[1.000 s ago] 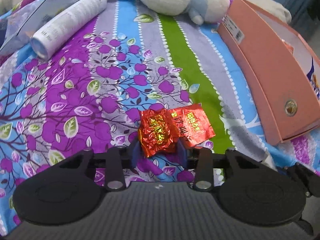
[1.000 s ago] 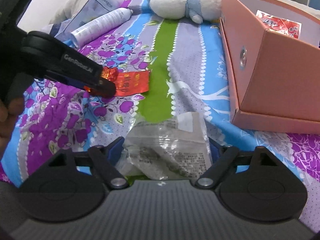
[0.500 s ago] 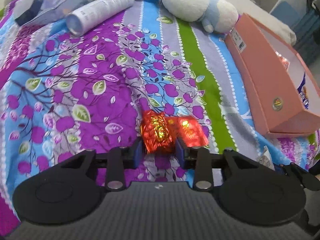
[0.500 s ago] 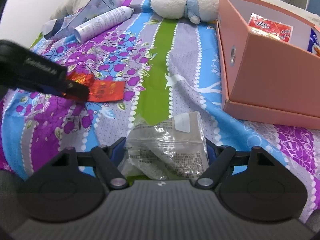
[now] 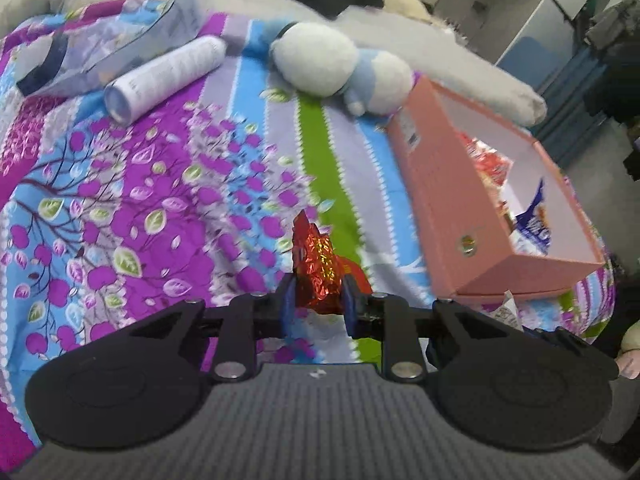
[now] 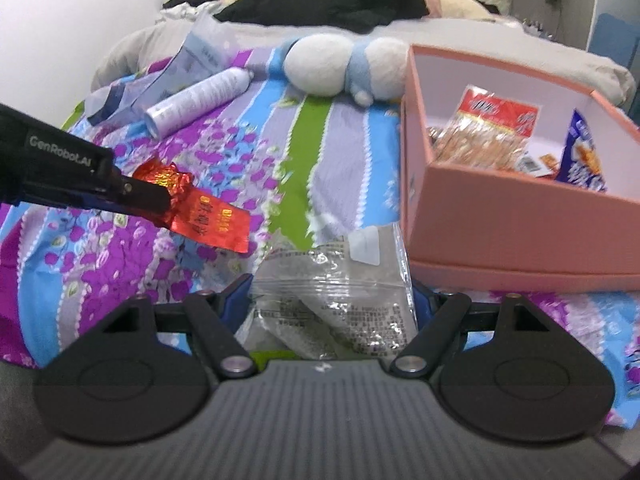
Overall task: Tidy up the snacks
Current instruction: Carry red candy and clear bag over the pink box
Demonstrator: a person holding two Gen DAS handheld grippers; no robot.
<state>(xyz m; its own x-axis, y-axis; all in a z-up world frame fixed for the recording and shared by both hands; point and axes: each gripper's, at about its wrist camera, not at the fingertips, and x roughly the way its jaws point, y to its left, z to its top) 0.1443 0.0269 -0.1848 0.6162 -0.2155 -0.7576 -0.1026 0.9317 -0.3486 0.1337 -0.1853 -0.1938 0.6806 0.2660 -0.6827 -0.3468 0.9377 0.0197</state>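
My left gripper (image 5: 316, 304) is shut on a crinkled red foil snack packet (image 5: 318, 268) and holds it above the patterned bedspread; the packet also shows in the right wrist view (image 6: 208, 216), hanging from the left gripper (image 6: 160, 200). My right gripper (image 6: 332, 304) is shut on a clear plastic snack bag (image 6: 332, 304), held above the bed. An open pink box (image 6: 512, 216) stands to the right, holding several snack packs (image 6: 484, 128); it also shows in the left wrist view (image 5: 448, 200).
A white spray can (image 5: 164, 76) and a clear pouch (image 5: 112, 48) lie at the back left. A white and blue plush toy (image 5: 340, 64) lies behind the box. Black clothes (image 6: 340, 0) are piled at the bed's far end.
My left gripper has lifted the red packet off the bedspread and turned toward the pink box. My right gripper has risen with the clear bag, so the box's inside shows.
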